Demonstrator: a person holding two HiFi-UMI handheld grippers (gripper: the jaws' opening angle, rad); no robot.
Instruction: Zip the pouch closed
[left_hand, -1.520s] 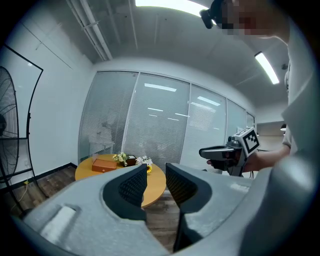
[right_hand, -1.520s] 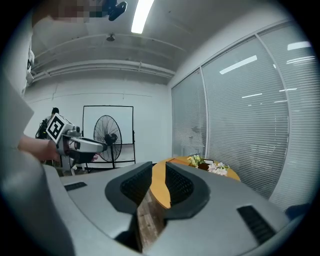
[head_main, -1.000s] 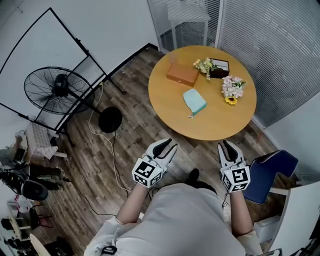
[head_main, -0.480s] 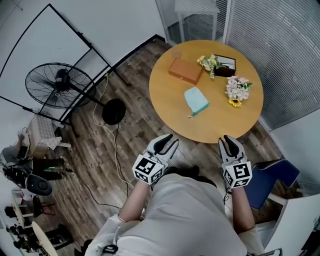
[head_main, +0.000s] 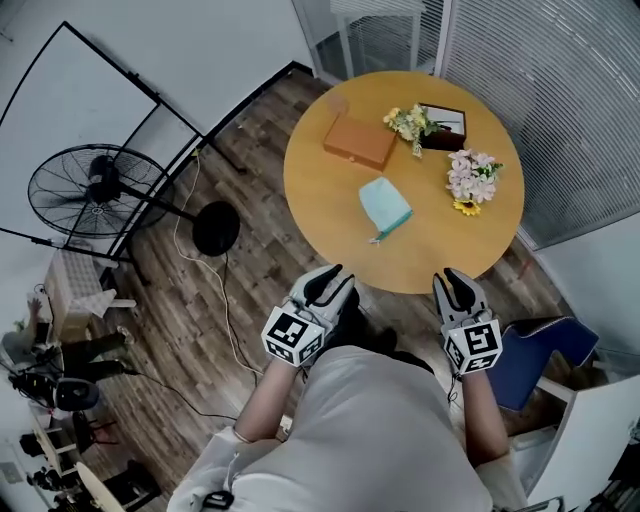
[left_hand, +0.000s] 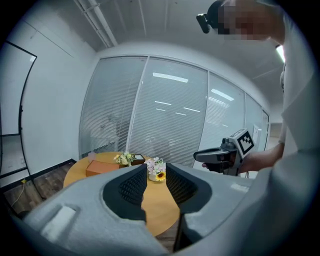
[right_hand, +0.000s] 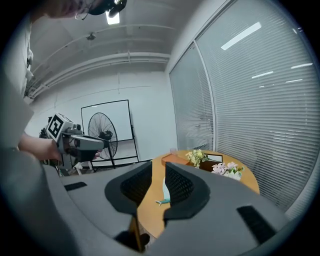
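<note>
Flanking the pouch (head_main: 385, 205): box (head_main: 359, 143), flowers (head_main: 470, 180)

The place looks like an office meeting room, shown by glass partition walls (head_main: 560, 100) hung with slatted blinds, a round wooden table (head_main: 330, 200) with a blue chair (head_main: 545, 345) near it, a wood-plank floor (head_main: 240, 160) and a pedestal fan (head_main: 95, 190) by the white wall.

Round wooden table (head_main: 330, 200) is set on dark plank floor (head_main: 170, 330), with slatted blinds (head_main: 570, 90) seen behind it. Pedestal fan (head_main: 85, 190) is noted by white wall (head_main: 200, 50); blue chair (head_main: 540, 350) is placed near table's edge.
</note>
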